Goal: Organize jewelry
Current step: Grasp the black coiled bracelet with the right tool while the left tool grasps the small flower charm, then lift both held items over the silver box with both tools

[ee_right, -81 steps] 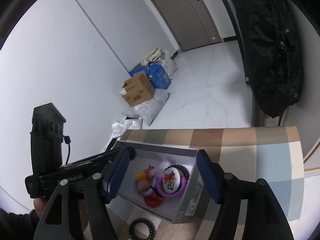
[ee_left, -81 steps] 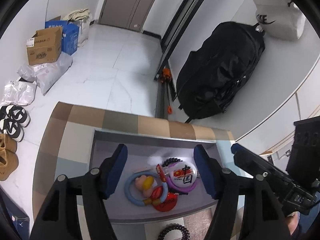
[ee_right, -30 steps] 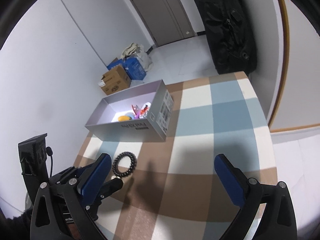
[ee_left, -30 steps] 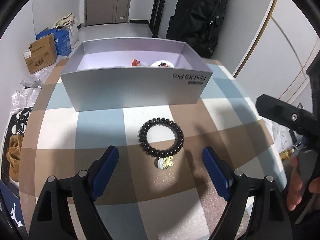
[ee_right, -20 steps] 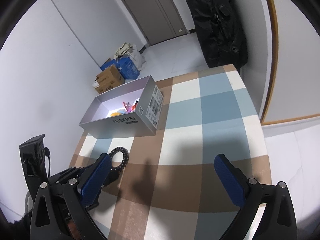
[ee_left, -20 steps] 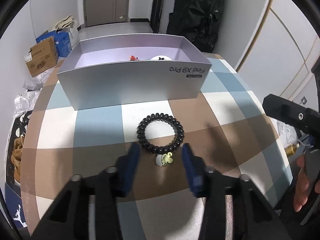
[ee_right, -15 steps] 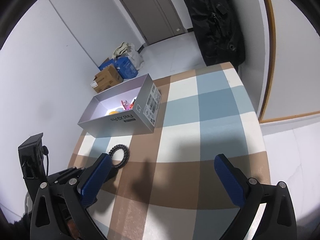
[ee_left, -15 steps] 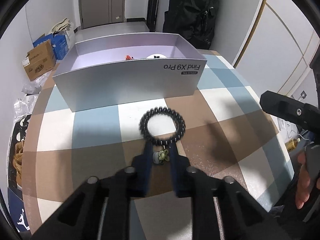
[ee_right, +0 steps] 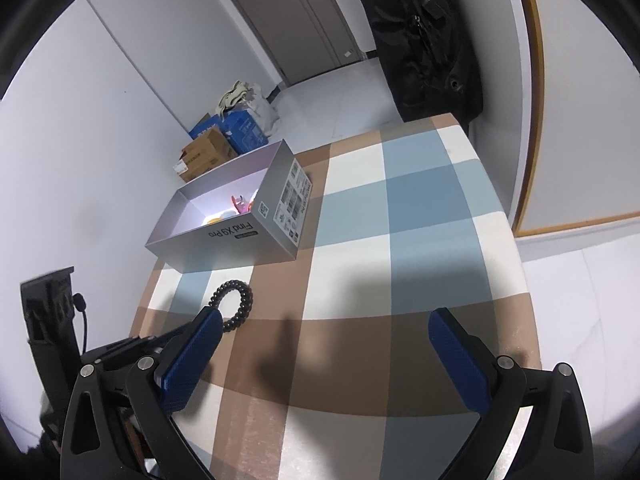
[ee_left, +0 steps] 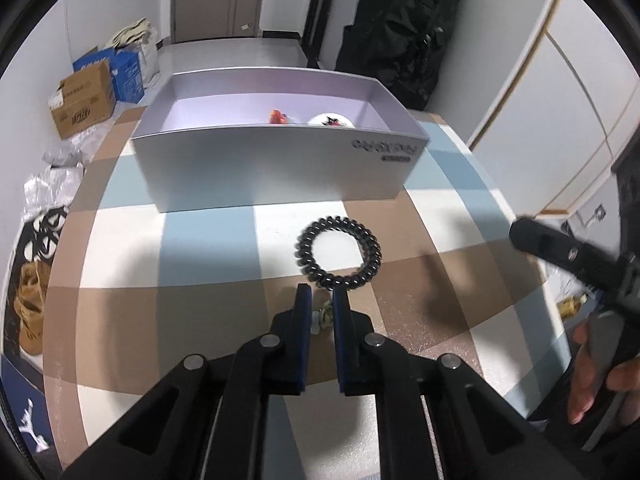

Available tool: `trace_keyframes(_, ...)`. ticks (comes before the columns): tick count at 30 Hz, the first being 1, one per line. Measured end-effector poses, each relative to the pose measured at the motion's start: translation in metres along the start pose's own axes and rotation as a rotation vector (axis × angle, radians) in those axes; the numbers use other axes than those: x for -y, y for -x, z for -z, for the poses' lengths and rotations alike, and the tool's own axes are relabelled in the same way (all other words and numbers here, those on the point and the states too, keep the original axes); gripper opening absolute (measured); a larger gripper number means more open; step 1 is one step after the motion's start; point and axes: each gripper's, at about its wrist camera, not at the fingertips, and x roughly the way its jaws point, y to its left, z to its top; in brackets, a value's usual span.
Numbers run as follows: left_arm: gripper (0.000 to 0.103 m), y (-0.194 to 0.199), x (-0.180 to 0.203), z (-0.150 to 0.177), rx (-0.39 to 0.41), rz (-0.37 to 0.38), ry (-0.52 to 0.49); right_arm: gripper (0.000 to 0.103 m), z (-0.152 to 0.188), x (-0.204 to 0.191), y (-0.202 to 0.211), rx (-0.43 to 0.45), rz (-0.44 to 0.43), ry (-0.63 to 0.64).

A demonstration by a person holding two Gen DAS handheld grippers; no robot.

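Pickup step: left gripper (ee_left: 321, 304) has just been closing, now clenched on the black coiled bracelet's (ee_left: 338, 253) pale charm, just before the open grey cardboard box (ee_left: 276, 164). Right gripper (ee_right: 326, 332) released, empty. Next, judged: lift into box.

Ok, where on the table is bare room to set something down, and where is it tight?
Bare: the checked cloth right of the box out to the table's right edge, and the strip under the open right gripper. Tight: the near-left corner, where the black coil bracelet lies just in front of the box with the left gripper shut on its charm.
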Motion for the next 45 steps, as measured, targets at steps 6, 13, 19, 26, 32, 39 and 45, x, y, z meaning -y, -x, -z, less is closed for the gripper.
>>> trace_keyframes(6, 0.006, 0.005, -0.016, -0.004, 0.019, 0.037, 0.088, 0.103, 0.002, -0.009, -0.006, -0.017, 0.003, 0.039)
trace_keyframes(13, 0.006, 0.02, -0.033, -0.012, 0.075, 0.086, 0.167, 0.103, 0.005, -0.036, -0.021, -0.049, -0.01, 0.132)
trace_keyframes(19, 0.006, 0.031, -0.05, -0.016, 0.113, 0.097, 0.223, 0.093, 0.006, -0.069, -0.042, -0.074, -0.029, 0.24)
trace_keyframes(26, 0.006, 0.038, -0.065, -0.018, 0.141, 0.072, 0.259, 0.078, 0.01, -0.102, -0.074, -0.109, 0.026, 0.352)
trace_keyframes(32, 0.006, 0.038, -0.078, -0.018, 0.149, 0.082, 0.306, 0.067, 0.016, -0.118, -0.089, -0.084, 0.132, 0.431)
trace_keyframes(39, 0.006, 0.04, -0.08, -0.017, 0.155, 0.071, 0.305, 0.049, 0.022, -0.131, -0.095, -0.077, 0.184, 0.534)
trace_keyframes(45, 0.006, 0.039, -0.077, -0.017, 0.149, 0.076, 0.297, 0.046, 0.021, -0.12, -0.087, -0.106, 0.153, 0.501)
